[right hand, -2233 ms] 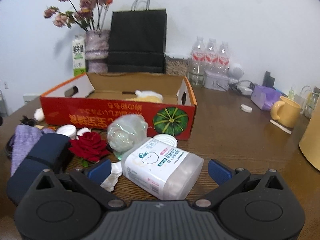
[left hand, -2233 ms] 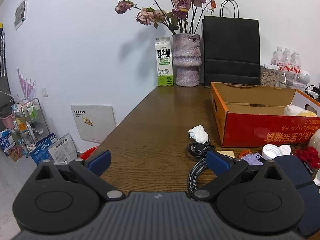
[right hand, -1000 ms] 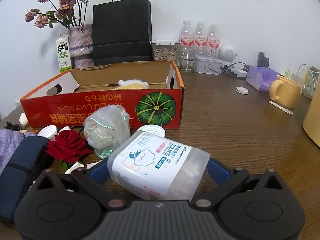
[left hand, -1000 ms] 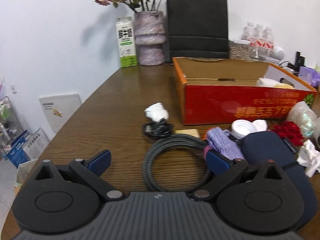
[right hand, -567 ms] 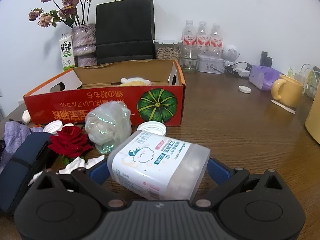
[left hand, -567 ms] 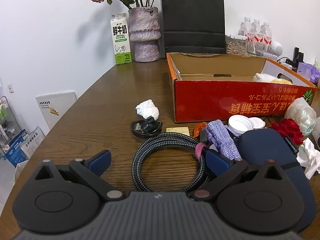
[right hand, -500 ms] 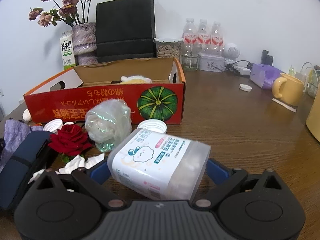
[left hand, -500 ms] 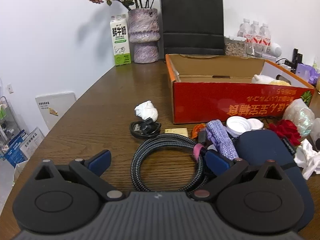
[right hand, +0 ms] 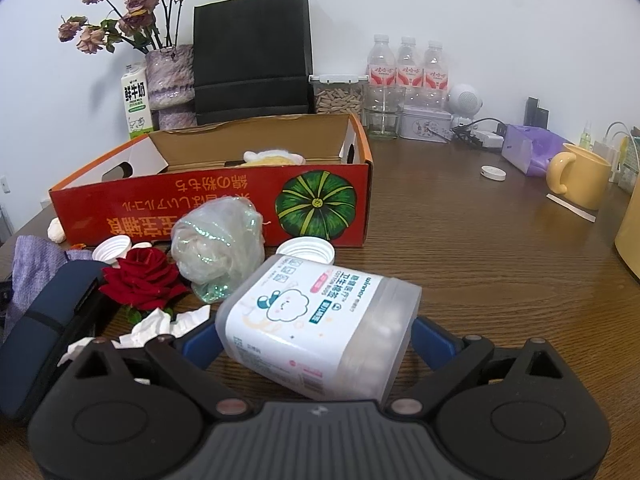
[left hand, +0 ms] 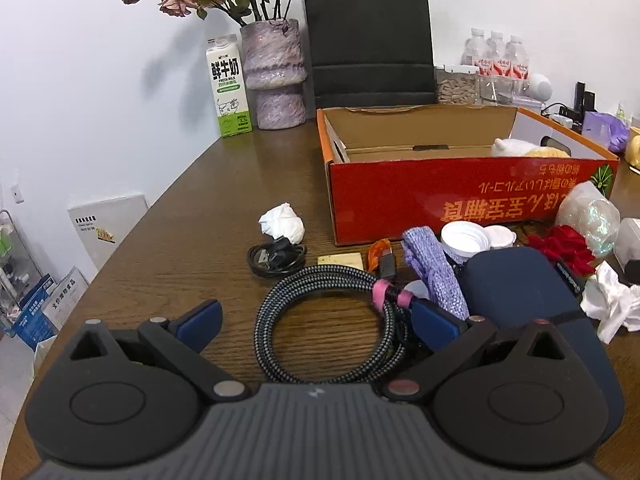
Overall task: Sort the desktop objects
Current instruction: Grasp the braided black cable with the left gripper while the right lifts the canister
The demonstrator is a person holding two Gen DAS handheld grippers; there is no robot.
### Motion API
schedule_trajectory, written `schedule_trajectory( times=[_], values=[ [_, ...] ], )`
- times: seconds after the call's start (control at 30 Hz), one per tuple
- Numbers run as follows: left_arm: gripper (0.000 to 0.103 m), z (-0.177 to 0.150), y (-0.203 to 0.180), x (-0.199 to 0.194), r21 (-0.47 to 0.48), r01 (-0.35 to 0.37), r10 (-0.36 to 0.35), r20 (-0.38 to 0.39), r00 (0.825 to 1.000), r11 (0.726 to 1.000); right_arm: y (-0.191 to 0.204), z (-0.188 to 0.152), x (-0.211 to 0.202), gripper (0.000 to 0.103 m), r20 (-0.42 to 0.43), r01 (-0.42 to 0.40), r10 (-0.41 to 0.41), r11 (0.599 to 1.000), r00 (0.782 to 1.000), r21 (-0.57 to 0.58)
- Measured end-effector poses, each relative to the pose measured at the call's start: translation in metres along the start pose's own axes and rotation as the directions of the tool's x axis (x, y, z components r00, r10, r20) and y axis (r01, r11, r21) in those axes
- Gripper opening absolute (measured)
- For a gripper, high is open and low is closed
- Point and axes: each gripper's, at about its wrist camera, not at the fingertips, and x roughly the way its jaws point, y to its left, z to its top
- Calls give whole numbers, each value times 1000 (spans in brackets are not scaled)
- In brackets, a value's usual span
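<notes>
My right gripper (right hand: pixel 316 338) is shut on a clear cotton-swab jar (right hand: pixel 320 324), which lies tilted between its blue fingers. My left gripper (left hand: pixel 316 320) is open, its fingers either side of a coiled braided cable (left hand: pixel 332 320) on the wooden table. An open red cardboard box (left hand: pixel 460 196) stands behind; it also shows in the right wrist view (right hand: pixel 224 200), with a plush toy (right hand: pixel 272 157) inside. Loose things lie in front of it: a red rose (right hand: pixel 142 276), a plastic-wrapped ball (right hand: pixel 218 242), a navy pouch (left hand: pixel 524 292), a purple cloth (left hand: pixel 432 268), white lids (left hand: pixel 466 238).
A crumpled tissue (left hand: pixel 282 224) and small black cable (left hand: pixel 274 260) lie left of the box. A milk carton (left hand: pixel 228 86), flower vase (left hand: pixel 274 74), black paper bag (left hand: pixel 370 40) and water bottles (right hand: pixel 408 66) stand along the wall. A yellow mug (right hand: pixel 580 180) is at the right.
My left gripper has swung right from the table's left side and come over the coiled cable. My right gripper has closed on the swab jar and tipped it up a little.
</notes>
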Motion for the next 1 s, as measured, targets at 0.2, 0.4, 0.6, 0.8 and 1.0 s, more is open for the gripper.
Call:
schedule_trajectory(
  times=[0.2,0.4,0.6,0.8,1.0],
  values=[
    [103,-1,7,14,-47,24,-25,-35,999,999,1,0,0,98,-1,0,0,1000,1000,0],
    [103,1,4,21,-46,-1,-2,-62,998,999,0,1,1,98,-4,-12,12,1000,1000,12],
    [103,4,1,25,-47,-20,17,-67,998,999,0,7,3,98,12,-2,2,1000,1000,19],
    [91,2,3,19,-81,1,-6,-63,998,997,-1,6,-1,93,29,-19,19,1000,999,10],
    [90,-3,2,11,-85,5,-9,-51,999,996,-6,5,-10,88,54,-36,35,999,998,24]
  ],
)
